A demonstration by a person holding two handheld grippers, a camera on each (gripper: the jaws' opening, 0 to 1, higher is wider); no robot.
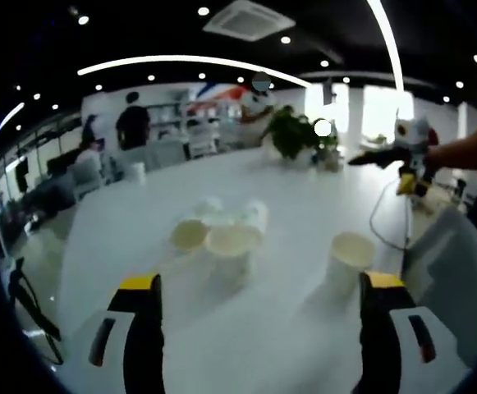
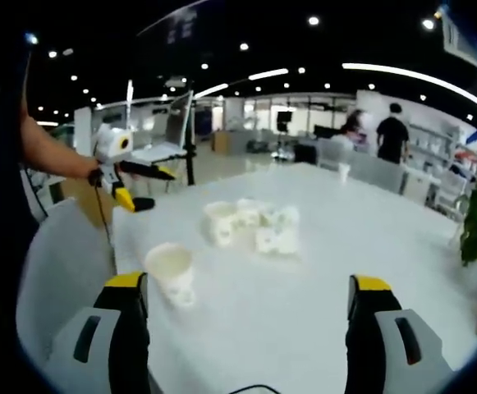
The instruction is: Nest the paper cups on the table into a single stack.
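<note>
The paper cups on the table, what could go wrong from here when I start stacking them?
1. The cluster of paper cups stands packed together, so closing a hand-held gripper on one may well knock its neighbours over.
2. The lone cup sits apart, near the table's edge; a nudge could push it off.
3. Both hand-held grippers, left and right, are wide open and empty; thin cups may crush if squeezed hard.

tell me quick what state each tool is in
Left tool: open, holding nothing.
Right tool: open, holding nothing.

We see both views soft and blurred, edges bowed by fisheye; round recessed ceiling lights glare on the glossy white table.
</note>
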